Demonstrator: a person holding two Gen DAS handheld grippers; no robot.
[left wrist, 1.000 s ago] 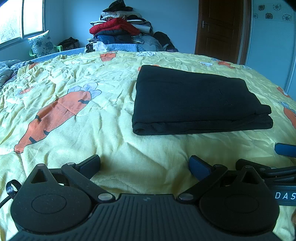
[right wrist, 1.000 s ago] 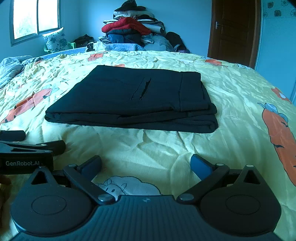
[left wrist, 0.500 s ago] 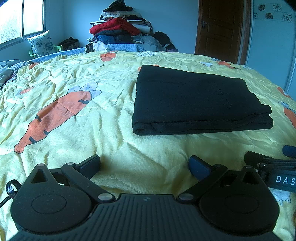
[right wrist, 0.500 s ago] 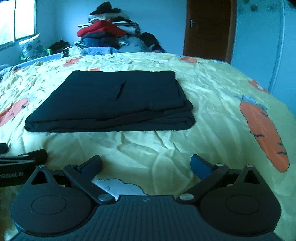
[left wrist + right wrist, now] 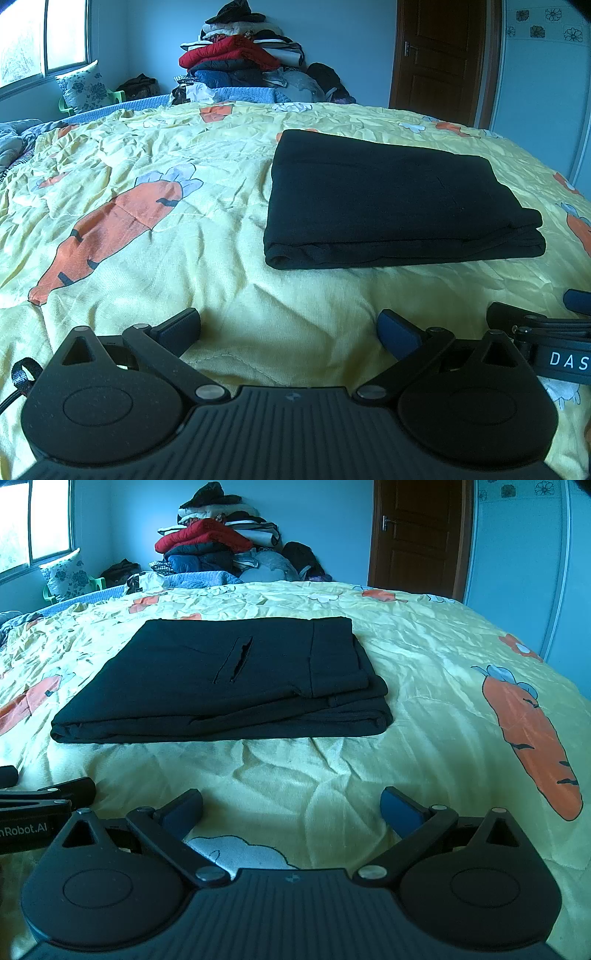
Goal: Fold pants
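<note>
Black pants (image 5: 391, 199) lie folded in a flat rectangle on the yellow carrot-print bedspread (image 5: 147, 184). They also show in the right wrist view (image 5: 229, 679), with a pocket slit on top. My left gripper (image 5: 290, 326) is open and empty, low over the bedspread, short of the pants' near edge. My right gripper (image 5: 291, 808) is open and empty too, also short of the near edge. Each gripper shows at the edge of the other's view: the right one (image 5: 546, 332), the left one (image 5: 40, 797).
A pile of clothes and blankets (image 5: 236, 59) stands at the far end of the bed. A floral pillow (image 5: 79, 90) sits by the window at the left. A brown door (image 5: 439, 55) is at the back right.
The right gripper swung its view right, then back left and a little lower. The left gripper and the pants have stayed still. Both stay open.
</note>
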